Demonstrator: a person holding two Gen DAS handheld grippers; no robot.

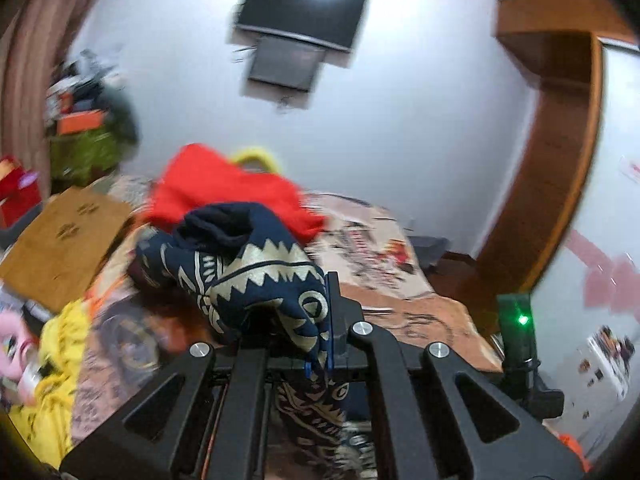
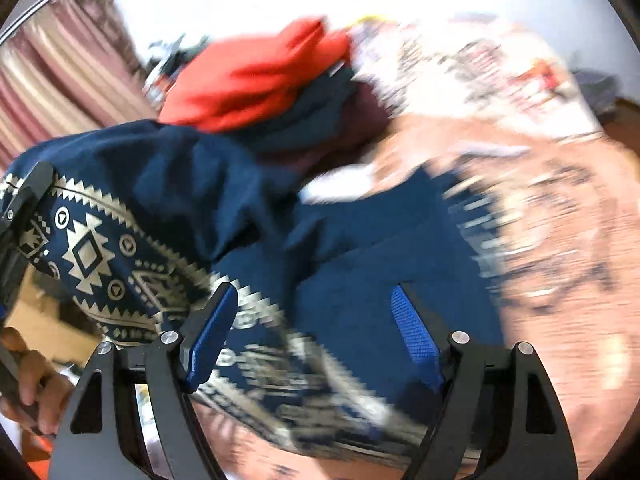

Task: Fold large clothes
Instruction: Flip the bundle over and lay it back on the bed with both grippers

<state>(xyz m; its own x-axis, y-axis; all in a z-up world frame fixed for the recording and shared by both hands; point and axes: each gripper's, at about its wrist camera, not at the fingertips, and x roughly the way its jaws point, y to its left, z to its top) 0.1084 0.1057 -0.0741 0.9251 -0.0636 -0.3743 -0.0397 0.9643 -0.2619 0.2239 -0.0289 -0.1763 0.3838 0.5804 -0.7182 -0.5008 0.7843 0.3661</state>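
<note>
A navy garment with a cream zigzag pattern [image 1: 256,272] hangs bunched over my left gripper [image 1: 320,320], which is shut on it and lifts it above the bed. In the right wrist view the same garment [image 2: 320,248] stretches from the left gripper [image 2: 24,200] at the far left down onto the bed. My right gripper [image 2: 312,332] is open just above the garment's navy middle, blue pads [image 2: 416,332] apart, holding nothing.
A pile of red [image 1: 224,196] and dark clothes [image 2: 320,120] lies on the patterned bedspread [image 1: 400,304]. A yellow garment [image 1: 56,380] and a cardboard sheet [image 1: 64,240] lie at the left. A wall TV [image 1: 300,12], wooden door frame [image 1: 560,160] and curtain [image 2: 60,60] surround the bed.
</note>
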